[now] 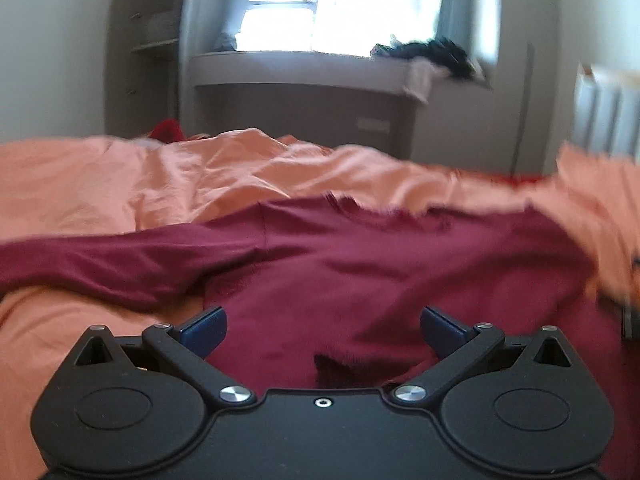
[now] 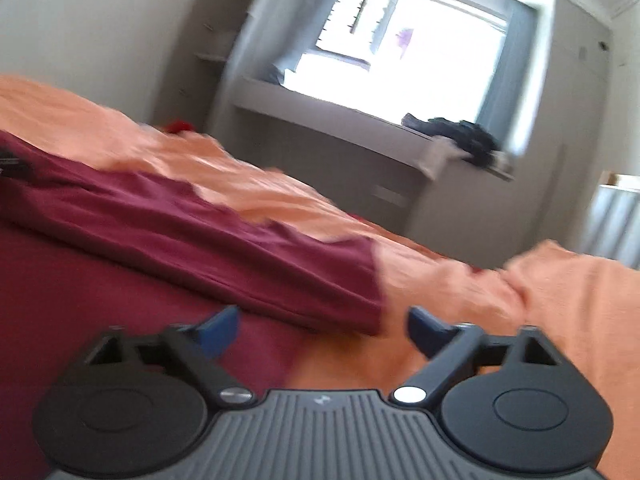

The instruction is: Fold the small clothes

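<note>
A dark red long-sleeved top (image 1: 380, 264) lies spread on an orange bedcover (image 1: 120, 184). In the left wrist view its body is straight ahead and one sleeve runs off to the left. My left gripper (image 1: 322, 330) hovers over the top's near hem, open, its blue fingertips (image 1: 206, 330) wide apart with nothing pinched. In the right wrist view the other sleeve (image 2: 240, 248) stretches to the right and its cuff ends just ahead. My right gripper (image 2: 322, 330) is open above the cuff and the bedcover (image 2: 560, 320), holding nothing. Both views are blurred.
Beyond the bed a grey window ledge (image 1: 300, 64) carries a heap of dark clothes (image 1: 436, 54). A white radiator (image 1: 608, 116) stands at the right wall. Shelves (image 1: 156, 40) sit in the left corner. Something red (image 1: 168, 128) shows past the bed's far edge.
</note>
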Tool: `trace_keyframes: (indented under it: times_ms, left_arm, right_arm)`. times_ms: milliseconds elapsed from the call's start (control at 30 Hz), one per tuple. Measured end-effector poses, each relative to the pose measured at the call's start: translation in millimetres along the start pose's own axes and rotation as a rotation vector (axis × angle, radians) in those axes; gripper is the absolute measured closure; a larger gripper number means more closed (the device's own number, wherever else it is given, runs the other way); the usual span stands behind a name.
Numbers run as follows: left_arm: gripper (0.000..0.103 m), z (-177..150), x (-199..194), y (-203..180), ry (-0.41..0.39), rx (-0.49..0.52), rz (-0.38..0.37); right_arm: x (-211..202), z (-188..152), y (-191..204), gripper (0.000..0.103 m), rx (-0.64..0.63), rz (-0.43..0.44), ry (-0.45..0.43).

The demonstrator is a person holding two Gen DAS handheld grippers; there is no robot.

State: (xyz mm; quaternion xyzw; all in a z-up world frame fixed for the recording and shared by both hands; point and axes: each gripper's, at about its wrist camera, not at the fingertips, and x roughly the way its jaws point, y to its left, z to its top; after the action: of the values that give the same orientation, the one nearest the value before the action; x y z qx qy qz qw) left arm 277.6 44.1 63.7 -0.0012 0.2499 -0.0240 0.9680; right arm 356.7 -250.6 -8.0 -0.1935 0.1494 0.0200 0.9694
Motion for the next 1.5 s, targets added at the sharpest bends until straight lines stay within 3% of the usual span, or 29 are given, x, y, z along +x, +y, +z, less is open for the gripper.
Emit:
trace_keyframes:
  times_ms: [167, 300, 333, 433, 733, 800, 833, 867, 933, 1100, 1233, 1367, 1500]
  left_arm:
    - [0.0, -19, -2, -16, 0.015, 0.18, 0.025]
    - [0.0, -23, -4, -15, 0.003, 0.19, 0.029]
    - [0.0, -22, -4, -15, 0.004, 0.184, 0.027]
    - [0.0, -22, -4, -14, 0.005, 0.175, 0.024]
    - [0.0, -21, -7, -10, -0.013, 0.177, 0.006]
    - [0.0, -20, -13, -2, -0.035, 0.134, 0.0]
    - [0.0, -20, -18, 2, -0.058, 0.106, 0.02]
    - [0.0, -20, -23, 7, -0.092, 0.074, 0.049]
    - [0.0, -18, -32, 19, -0.132, 0.023, 0.105]
    - [0.0, -11, -44, 70, -0.143, -0.129, 0.354]
    - [0.0, -7, -51, 124, -0.099, -0.237, 0.464]
    - [0.001, -14, -63, 185, -0.095, -0.445, 0.488]
    - [0.001, -24, -69, 238, -0.124, -0.696, 0.427]
  right_arm:
    - [38, -14, -9, 0.032, -0.03, -0.038, 0.073]
    - [50, -10, -4, 0.033, -0.081, -0.089, 0.001]
    - [52, -9, -2, 0.041, -0.101, -0.096, -0.024]
    - [58, -13, 4, 0.097, -0.146, -0.086, -0.033]
    - [51, -19, -3, 0.097, -0.087, -0.047, 0.012]
    - [46, -16, -6, 0.09, -0.077, -0.042, 0.011]
    - [43, -15, -8, 0.08, -0.066, -0.035, 0.012]
    - [39, -15, -10, 0.064, -0.054, -0.031, 0.014]
    - [28, -14, -13, 0.049, -0.03, -0.025, 0.006]
    - [-6, -7, -20, 0.028, 0.051, -0.001, -0.033]
    - [-41, 0, -20, 0.003, 0.149, 0.058, -0.163]
    - [-67, 4, -11, 0.0, 0.237, 0.207, -0.233]
    - [-76, 3, 6, 0.0, 0.271, 0.316, -0.226]
